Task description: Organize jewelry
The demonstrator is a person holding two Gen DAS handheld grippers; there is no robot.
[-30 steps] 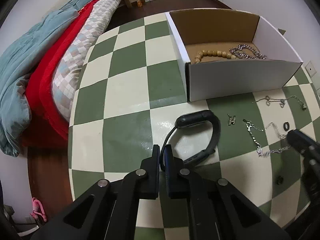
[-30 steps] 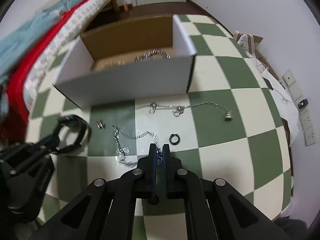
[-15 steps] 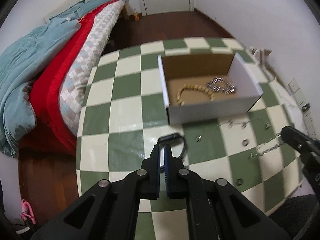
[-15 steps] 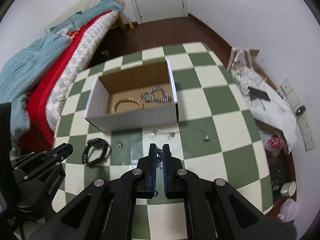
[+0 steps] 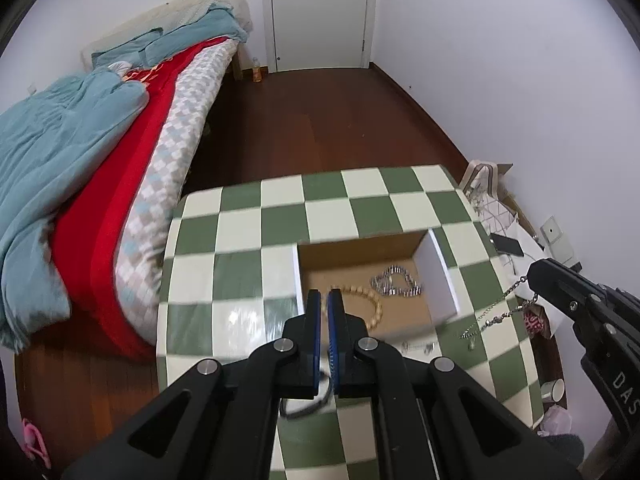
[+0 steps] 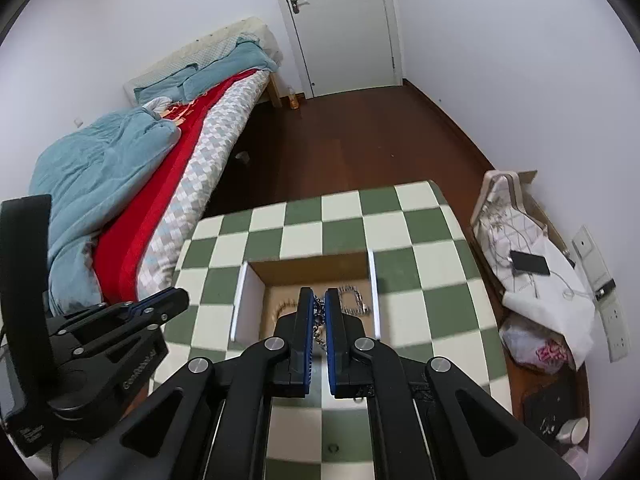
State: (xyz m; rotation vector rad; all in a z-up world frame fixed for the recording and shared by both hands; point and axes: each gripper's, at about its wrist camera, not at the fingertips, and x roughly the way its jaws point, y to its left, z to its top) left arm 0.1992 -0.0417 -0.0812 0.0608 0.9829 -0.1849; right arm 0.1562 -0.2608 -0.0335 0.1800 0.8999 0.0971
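Note:
High over the green and cream checkered table (image 5: 240,248), my left gripper (image 5: 324,300) is shut on a black wristband (image 5: 304,412), whose loop hangs below the fingers. My right gripper (image 6: 318,296) is shut on a thin silver chain (image 6: 318,330). In the left wrist view the right gripper (image 5: 534,278) comes in from the right with the silver chain (image 5: 498,312) dangling from it. Below stands an open white cardboard box (image 5: 438,276) holding a wooden bead bracelet (image 5: 372,308) and a heavy silver link bracelet (image 5: 396,284). The left gripper (image 6: 176,300) shows to the left of the box (image 6: 240,304).
A small ring (image 6: 332,448) and blurred small silver pieces (image 5: 416,346) lie on the table in front of the box. A bed (image 5: 120,160) with red and teal bedding runs along the table's left. Bags and a phone (image 6: 528,262) sit by the right wall.
Both grippers have risen well above the table, the left lifting the wristband and the right lifting the chain. They now hang near and over the box.

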